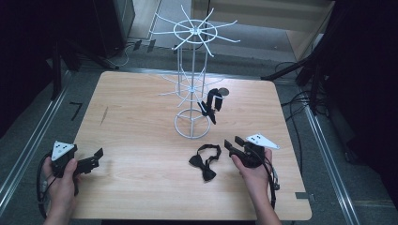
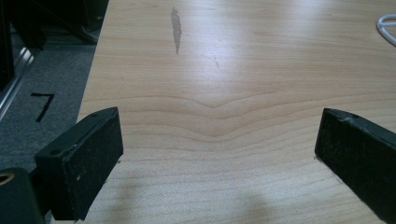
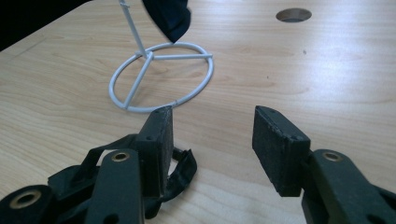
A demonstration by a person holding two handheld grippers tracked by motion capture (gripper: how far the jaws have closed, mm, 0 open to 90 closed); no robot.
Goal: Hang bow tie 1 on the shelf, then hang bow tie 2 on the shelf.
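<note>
The black fabric bow tie (image 1: 205, 161) lies flat on the light wooden bench (image 1: 141, 140) just left of the gaping, empty right tool (image 1: 233, 145), far nearer than the equally open left tool (image 1: 96, 157).

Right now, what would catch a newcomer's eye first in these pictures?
The tall white wire rack standing at the table's far middle, with a black bow tie hanging from a lower arm. A second bow tie lies flat on the wood near the right gripper, whose jaws are open. The left gripper rests open near the table's left edge.
</note>
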